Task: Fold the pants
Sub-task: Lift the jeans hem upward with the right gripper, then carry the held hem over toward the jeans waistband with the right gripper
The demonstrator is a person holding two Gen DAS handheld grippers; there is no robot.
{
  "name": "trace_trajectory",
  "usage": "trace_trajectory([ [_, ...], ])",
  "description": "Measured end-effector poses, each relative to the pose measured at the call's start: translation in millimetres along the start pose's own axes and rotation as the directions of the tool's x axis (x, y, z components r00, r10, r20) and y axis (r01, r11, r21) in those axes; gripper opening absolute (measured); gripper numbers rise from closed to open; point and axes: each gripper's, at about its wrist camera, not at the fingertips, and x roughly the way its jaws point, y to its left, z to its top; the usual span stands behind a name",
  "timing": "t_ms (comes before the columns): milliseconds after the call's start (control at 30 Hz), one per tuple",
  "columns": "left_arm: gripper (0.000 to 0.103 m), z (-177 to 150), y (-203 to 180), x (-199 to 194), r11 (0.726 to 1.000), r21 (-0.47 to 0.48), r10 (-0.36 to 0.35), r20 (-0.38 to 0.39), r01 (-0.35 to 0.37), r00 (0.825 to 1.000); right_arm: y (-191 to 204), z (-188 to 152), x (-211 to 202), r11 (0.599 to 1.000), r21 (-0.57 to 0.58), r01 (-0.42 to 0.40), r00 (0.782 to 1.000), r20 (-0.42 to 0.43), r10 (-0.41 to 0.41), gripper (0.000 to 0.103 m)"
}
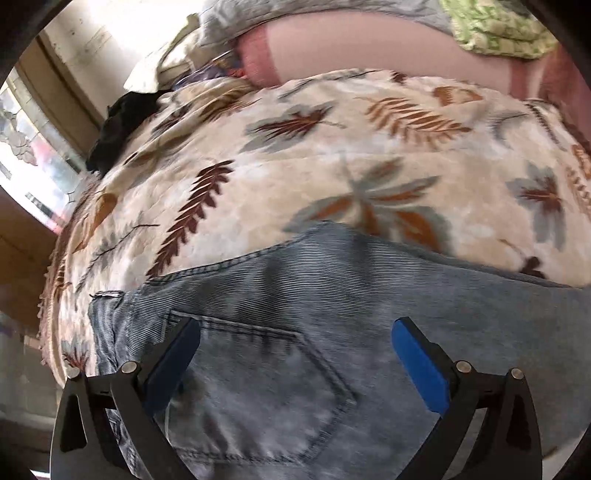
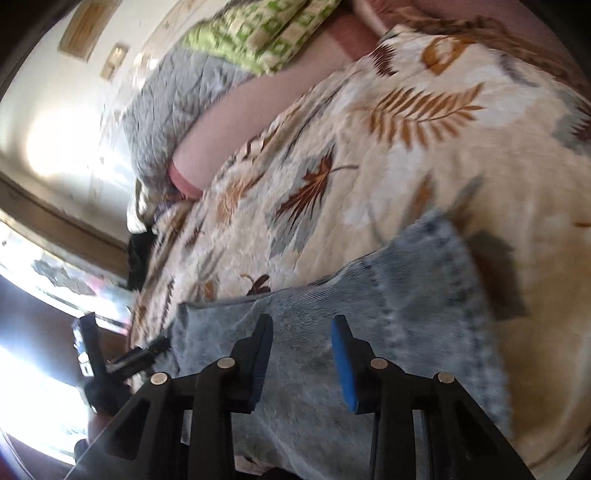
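Note:
Light blue jeans lie flat on a leaf-print bedspread. In the left wrist view my left gripper hovers over the seat of the jeans, its blue pads wide apart on either side of a back pocket. It is open and holds nothing. In the right wrist view the jeans end in a stitched hem that points away. My right gripper is above the denim with a narrow gap between its pads and no cloth pinched there. Both views are blurred.
A pink bolster, a grey quilt and a green patterned cloth lie along the far side of the bed. A black garment sits at the bed's left edge by a bright window.

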Motion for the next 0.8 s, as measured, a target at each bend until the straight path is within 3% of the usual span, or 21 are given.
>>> trace_trajectory([
  [133, 0.103, 3, -3, 30, 0.999, 0.026, 0.025, -0.034, -0.024, 0.999, -4, 1, 28, 0.998, 0.005, 0.059, 0.998, -0.037, -0.059, 0.035],
  [233, 0.103, 7, -2, 50, 1.0, 0.016, 0.008, -0.048, -0.007, 0.999, -17, 6, 40, 0.994, 0.025, 0.104, 0.994, -0.028, -0.103, 0.015],
  [367, 0.103, 21, 0, 61, 1.0, 0.01, -0.001, -0.055, 0.002, 0.999, -29, 16, 46, 0.995, 0.062, 0.082, 0.996, -0.03, -0.08, 0.009],
  [467, 0.103, 32, -4, 69, 1.0, 0.024, 0.014, -0.053, -0.013, 0.999, -27, 22, 37, 0.997, 0.039, 0.067, 0.997, 0.04, -0.068, 0.014],
  [600, 0.103, 30, 1, 51, 1.0, 0.013, 0.018, -0.057, -0.017, 0.998, -45, 21, -11, 0.99, 0.132, -0.04, 0.986, 0.169, 0.017, 0.016],
  [633, 0.103, 26, 1, 39, 1.0, 0.018, 0.013, -0.029, -0.013, 0.999, -44, 19, -24, 0.994, 0.107, -0.023, 0.983, 0.184, 0.003, 0.022],
  [700, 0.103, 18, -1, 18, 1.0, 0.026, -0.003, 0.01, 0.002, 1.0, -49, 12, -57, 0.997, 0.068, 0.025, 0.98, 0.195, -0.038, 0.048],
  [733, 0.103, 13, -4, 5, 0.999, 0.03, -0.03, 0.032, 0.029, 0.999, -54, 8, -68, 0.996, 0.08, 0.025, 0.98, 0.196, -0.04, 0.067],
  [800, 0.103, 4, -13, -14, 0.996, 0.046, -0.079, 0.059, 0.076, 0.995, -70, -5, -95, 0.993, 0.116, 0.021, 0.978, 0.202, -0.044, 0.07],
])
